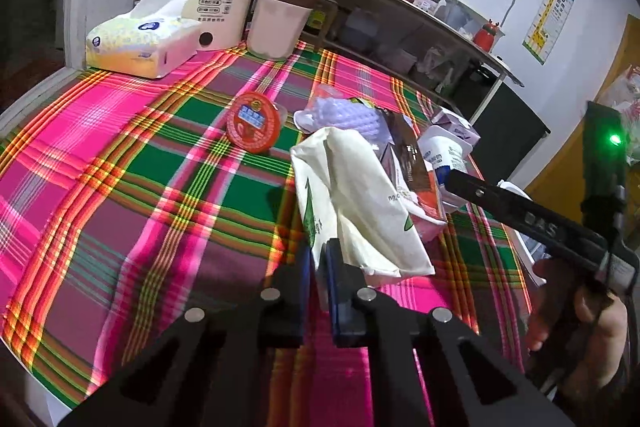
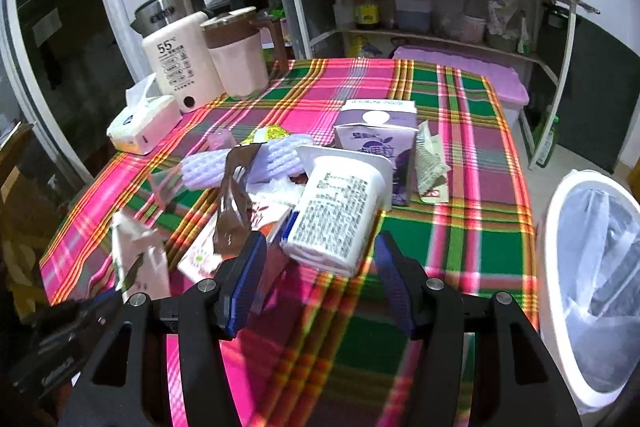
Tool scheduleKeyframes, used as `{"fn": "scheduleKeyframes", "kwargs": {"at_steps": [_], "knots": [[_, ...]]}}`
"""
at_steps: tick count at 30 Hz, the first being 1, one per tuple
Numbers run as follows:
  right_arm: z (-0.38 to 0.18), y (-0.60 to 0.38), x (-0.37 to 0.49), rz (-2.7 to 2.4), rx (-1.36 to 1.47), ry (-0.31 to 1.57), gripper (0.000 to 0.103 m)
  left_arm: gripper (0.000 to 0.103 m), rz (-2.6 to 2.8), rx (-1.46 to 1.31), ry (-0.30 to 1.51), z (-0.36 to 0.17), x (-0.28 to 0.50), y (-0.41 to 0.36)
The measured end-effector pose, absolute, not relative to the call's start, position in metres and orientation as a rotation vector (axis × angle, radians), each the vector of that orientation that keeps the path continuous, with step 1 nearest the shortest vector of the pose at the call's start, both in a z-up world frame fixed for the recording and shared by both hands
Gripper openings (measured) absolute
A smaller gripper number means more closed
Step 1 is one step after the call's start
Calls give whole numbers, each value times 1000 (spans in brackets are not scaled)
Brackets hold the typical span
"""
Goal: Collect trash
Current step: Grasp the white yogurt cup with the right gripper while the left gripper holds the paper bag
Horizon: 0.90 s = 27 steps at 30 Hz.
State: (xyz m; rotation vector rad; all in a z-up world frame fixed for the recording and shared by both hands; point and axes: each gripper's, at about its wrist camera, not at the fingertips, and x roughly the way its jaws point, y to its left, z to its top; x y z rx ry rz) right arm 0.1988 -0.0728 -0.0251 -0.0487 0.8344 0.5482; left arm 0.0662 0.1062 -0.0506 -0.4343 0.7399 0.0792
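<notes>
My left claw (image 1: 320, 259) is clenched on a cream paper bag (image 1: 360, 203), low in the frame; my right claw (image 2: 320, 267) gapes around a yogurt cup (image 2: 336, 211). Cartons crowd behind on the plaid tablecloth (image 2: 460, 235); the white bin (image 2: 592, 267) stands lower right.

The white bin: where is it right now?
In the right wrist view, the white bin stands on the floor at the far right, beside the table edge.

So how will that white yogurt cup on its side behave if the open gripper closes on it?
The yogurt cup looks thin-walled, so it may crush. Lying sideways, it could roll. It is probably light if empty, though I can't see inside.
</notes>
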Motion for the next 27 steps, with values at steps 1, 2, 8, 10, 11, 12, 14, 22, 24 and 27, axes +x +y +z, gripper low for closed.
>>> {"fn": "scheduleKeyframes", "kwargs": {"at_steps": [1, 2, 8, 10, 11, 12, 14, 22, 24, 27], "knots": [[-26, -71, 201, 548, -46, 839, 57, 8, 78, -434, 739, -51, 66, 107], [-27, -69, 203, 548, -42, 843, 57, 8, 76, -434, 740, -52, 66, 108], [-28, -65, 213, 510, -26, 864, 56, 8, 68, -433, 739, -53, 66, 108], [-28, -68, 216, 495, -11, 875, 49, 8, 66, -431, 738, -53, 66, 108], [-28, -68, 216, 490, -13, 875, 49, 8, 66, -430, 738, -52, 66, 108], [-27, -69, 215, 491, -15, 875, 49, 8, 66, -429, 739, -52, 66, 108], [-27, -71, 214, 493, -14, 875, 48, 8, 67, -427, 739, -52, 67, 107], [-23, -89, 196, 518, 14, 864, 47, 7, 70, -400, 737, -45, 64, 102], [-22, -95, 190, 522, 20, 861, 47, 6, 68, -392, 733, -43, 63, 99], [-21, -105, 181, 521, 37, 861, 47, 6, 68, -381, 732, -39, 60, 94]]}}
